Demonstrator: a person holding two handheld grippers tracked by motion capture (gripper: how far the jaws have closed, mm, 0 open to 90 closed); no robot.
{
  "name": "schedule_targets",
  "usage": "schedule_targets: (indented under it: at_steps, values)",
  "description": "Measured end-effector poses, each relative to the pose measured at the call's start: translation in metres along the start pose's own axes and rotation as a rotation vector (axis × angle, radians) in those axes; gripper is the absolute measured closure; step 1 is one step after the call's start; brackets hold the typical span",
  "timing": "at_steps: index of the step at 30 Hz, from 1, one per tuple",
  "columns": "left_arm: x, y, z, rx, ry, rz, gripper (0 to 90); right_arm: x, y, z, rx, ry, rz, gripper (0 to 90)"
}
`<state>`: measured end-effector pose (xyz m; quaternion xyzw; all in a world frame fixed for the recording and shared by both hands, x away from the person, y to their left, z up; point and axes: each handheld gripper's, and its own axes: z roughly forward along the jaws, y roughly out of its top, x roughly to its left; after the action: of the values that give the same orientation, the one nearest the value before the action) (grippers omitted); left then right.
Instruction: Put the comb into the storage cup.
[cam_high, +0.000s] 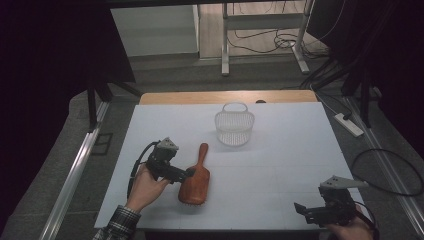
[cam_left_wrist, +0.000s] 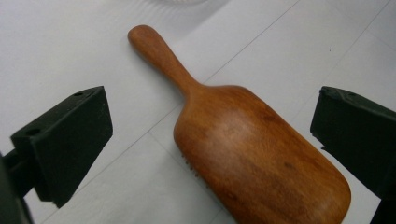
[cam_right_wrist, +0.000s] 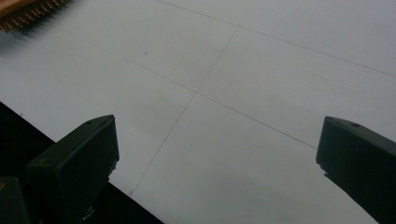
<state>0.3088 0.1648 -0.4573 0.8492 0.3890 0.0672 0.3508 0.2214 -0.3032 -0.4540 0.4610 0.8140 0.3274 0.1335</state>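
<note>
My left gripper (cam_high: 189, 172) had its jaws spread wide astride the broad head of the wooden hairbrush (cam_high: 195, 177), which lay bristles-down, ungripped, near and left of the white basket (cam_high: 234, 127), while my right gripper (cam_high: 306, 209) gaped empty at the table's (cam_high: 280, 165) near right edge, so the lift remained.

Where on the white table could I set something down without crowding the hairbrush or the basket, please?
The broad stretch right of the hairbrush and in front of the basket is bare up to the right gripper. The far left corner of the table is free too. It is crowded around the left gripper.
</note>
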Motion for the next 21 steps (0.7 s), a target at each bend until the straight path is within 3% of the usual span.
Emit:
schedule_targets:
  at_steps: [21]
  values:
    - [-0.003,0.028,0.029,0.040,-0.015,0.041,0.0,0.000,0.000,0.000,0.002,0.003,0.002,0.0]
